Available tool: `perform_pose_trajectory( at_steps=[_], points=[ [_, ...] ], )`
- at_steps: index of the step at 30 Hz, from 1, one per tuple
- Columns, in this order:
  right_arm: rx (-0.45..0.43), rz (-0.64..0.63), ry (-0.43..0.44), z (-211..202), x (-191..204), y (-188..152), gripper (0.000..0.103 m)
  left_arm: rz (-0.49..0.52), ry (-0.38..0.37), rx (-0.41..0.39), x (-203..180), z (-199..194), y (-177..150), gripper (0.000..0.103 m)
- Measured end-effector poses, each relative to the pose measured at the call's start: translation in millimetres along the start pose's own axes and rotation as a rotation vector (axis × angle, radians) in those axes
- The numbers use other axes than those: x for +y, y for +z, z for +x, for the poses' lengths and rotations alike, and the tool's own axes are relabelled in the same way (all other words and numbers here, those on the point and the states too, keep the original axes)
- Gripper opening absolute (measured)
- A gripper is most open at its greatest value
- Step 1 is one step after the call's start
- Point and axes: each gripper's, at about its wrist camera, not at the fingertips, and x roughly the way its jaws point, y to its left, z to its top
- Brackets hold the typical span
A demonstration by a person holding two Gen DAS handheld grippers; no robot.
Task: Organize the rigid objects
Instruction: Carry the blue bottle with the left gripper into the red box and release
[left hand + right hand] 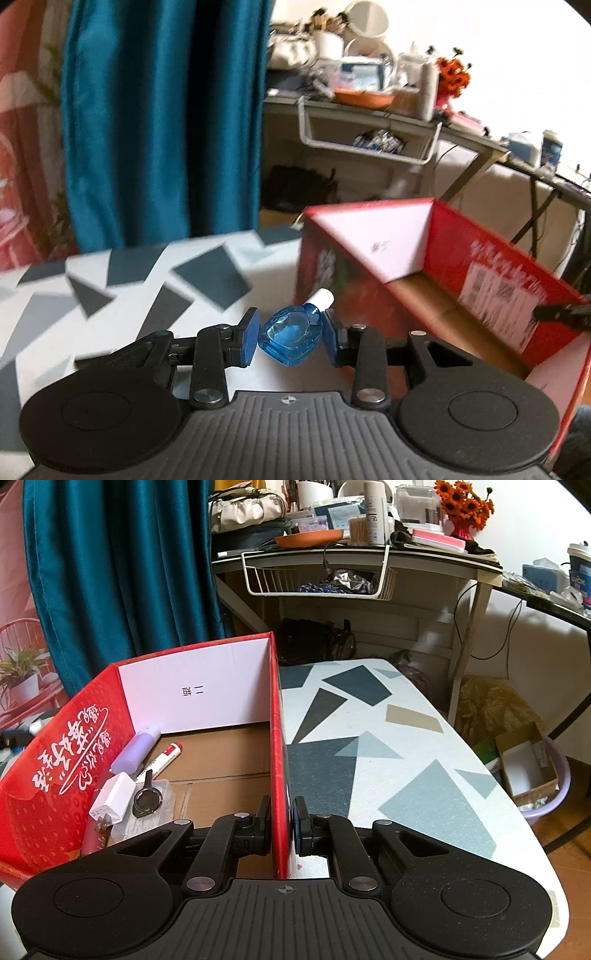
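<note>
A small clear blue bottle (pixel 291 334) with a white cap sits between the blue pads of my left gripper (pixel 291 338), which is shut on it above the patterned table, just left of the red cardboard box (pixel 491 266). In the right wrist view my right gripper (pixel 281 825) is shut on the right wall of the red box (pixel 277 720), one finger inside and one outside. Inside the box lie a lilac bottle (pixel 136 749), a red-capped white pen (pixel 167 757), a white charger plug (pixel 112 801) and a black ring-shaped thing (pixel 147 799).
The table top (pixel 388 753) bears grey and blue geometric shapes. A teal curtain (pixel 118 561) hangs behind. A cluttered desk (pixel 354 550) with a wire basket and orange flowers stands at the back. A lilac tub (pixel 535 775) with a cardboard box sits on the floor at right.
</note>
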Motion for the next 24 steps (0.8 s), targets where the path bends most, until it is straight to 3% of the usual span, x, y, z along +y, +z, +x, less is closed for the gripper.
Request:
perform_pose_trajectory(
  at_steps=[8, 17, 24],
  points=[
    [-0.001, 0.000, 0.000, 0.3, 0.4, 0.2, 0.010, 0.091, -0.102, -0.040, -38.2, 18.0, 28.9, 0.038],
    [-0.001, 0.004, 0.006, 0.7, 0.9, 0.3, 0.010, 0.280, -0.117, -0.003, -77.1, 52.8, 23.2, 0.039],
    [0.000, 0.004, 0.007, 1.4, 0.8, 0.8, 0.011, 0.288, -0.148, 0.001, -74.8, 54.3, 18.5, 0.041]
  ],
)
